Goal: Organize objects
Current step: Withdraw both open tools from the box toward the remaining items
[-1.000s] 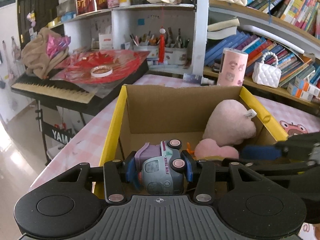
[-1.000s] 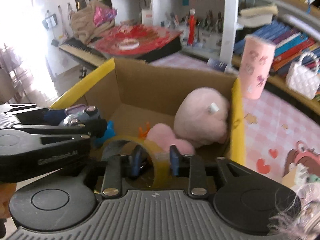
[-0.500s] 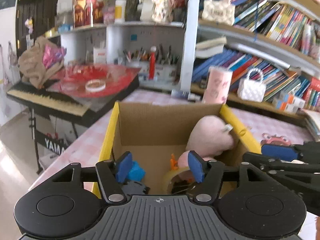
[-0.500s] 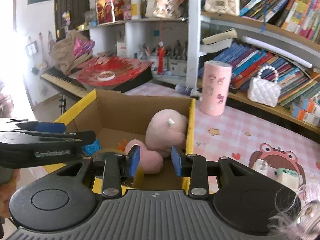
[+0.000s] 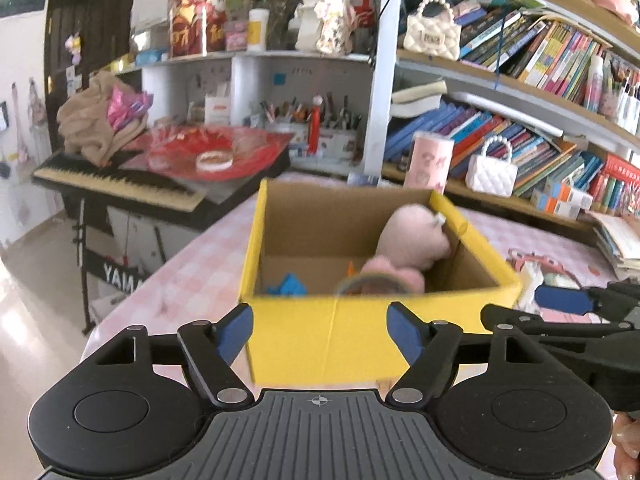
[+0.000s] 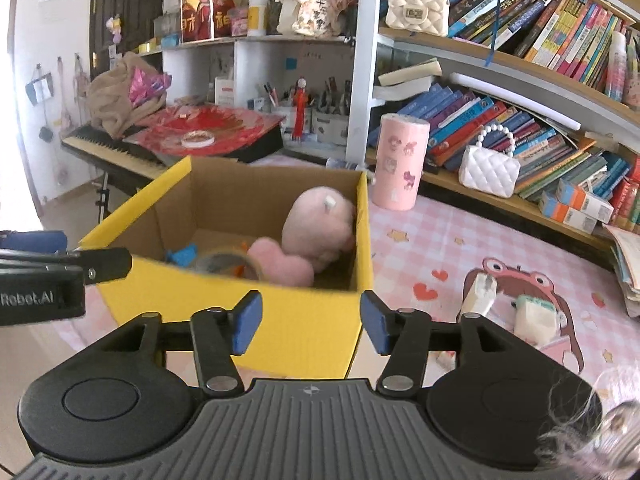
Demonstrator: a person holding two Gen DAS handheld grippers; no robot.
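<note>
The blue toy [image 5: 288, 285] and tape roll [image 5: 372, 283] are half hidden, blurred, inside the yellow cardboard box [image 5: 332, 340]. The left gripper [image 5: 320, 334] and right gripper [image 6: 310, 322] are seen opening, with nothing held.

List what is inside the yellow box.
Inside the yellow box: a pink plush, a pink heart cushion, a tape roll and something blue. The near wall hides the floor, so more may be there.
</note>
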